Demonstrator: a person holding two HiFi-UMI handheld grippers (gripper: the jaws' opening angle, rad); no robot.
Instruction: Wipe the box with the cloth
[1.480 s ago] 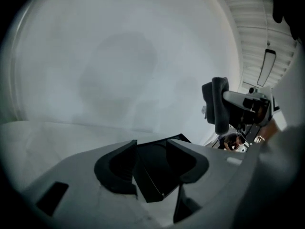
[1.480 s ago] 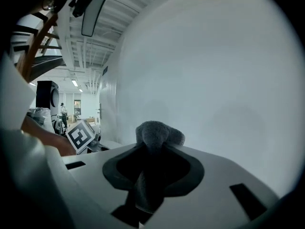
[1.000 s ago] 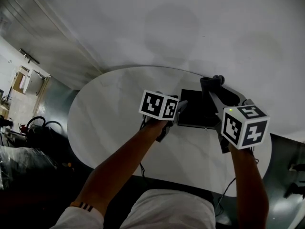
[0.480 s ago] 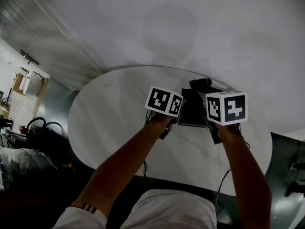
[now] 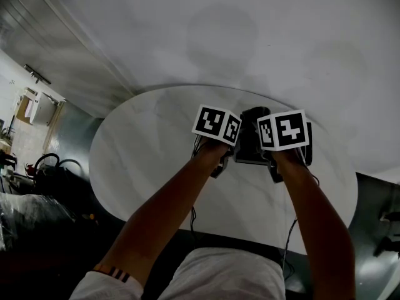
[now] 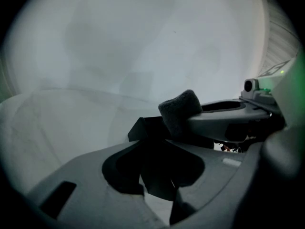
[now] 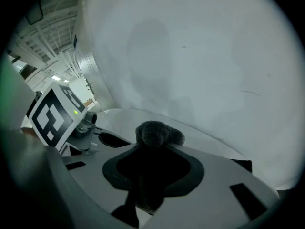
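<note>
The head view looks steeply down at the table (image 5: 144,167). Both gripper views sit low and close, sharing the cloth (image 7: 155,132).

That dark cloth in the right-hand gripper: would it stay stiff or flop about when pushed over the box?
Probably floppy: the cloth bunches into a rounded wad beyond the right gripper and sags limp below it. Its fuzzy surface should drag on the box rather than slip. It looks light for its bulk.

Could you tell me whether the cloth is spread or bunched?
Bunched: the cloth forms a rounded wad held in the right gripper.
</note>
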